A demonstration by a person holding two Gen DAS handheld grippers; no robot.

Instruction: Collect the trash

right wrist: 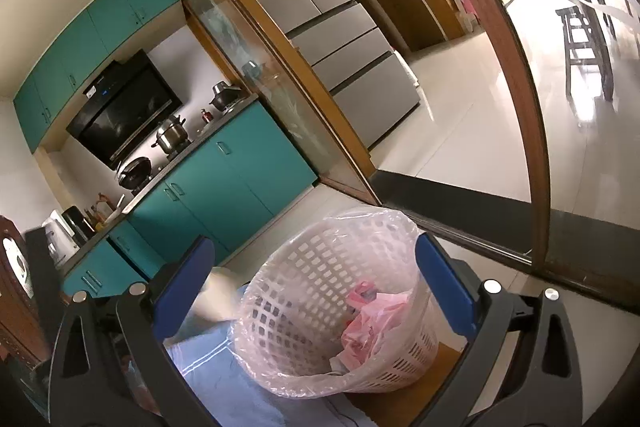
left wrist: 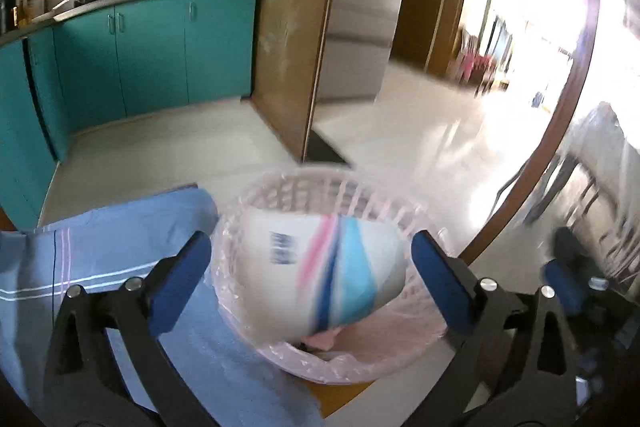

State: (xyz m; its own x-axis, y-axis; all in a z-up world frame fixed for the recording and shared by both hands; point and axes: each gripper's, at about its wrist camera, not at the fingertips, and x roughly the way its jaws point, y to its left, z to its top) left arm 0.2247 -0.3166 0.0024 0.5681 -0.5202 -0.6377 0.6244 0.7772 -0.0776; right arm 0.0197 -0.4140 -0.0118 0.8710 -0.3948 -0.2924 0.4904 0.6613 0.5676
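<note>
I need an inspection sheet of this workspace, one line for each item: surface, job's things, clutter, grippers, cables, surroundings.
Surface: blue cloth over a wooden top.
Job's things: lattice trash basket with a clear liner, pink bag inside; white paper cup, blurred, over the basket mouth, touching neither pad.
Clutter: nothing seen.
Grippers: left hand-held gripper open, cup between its fingers; right hand-held gripper open, nothing held.
Cables: nothing seen.
Surroundings: teal cabinets, steel pot, grey fridge, glossy tiled floor.
</note>
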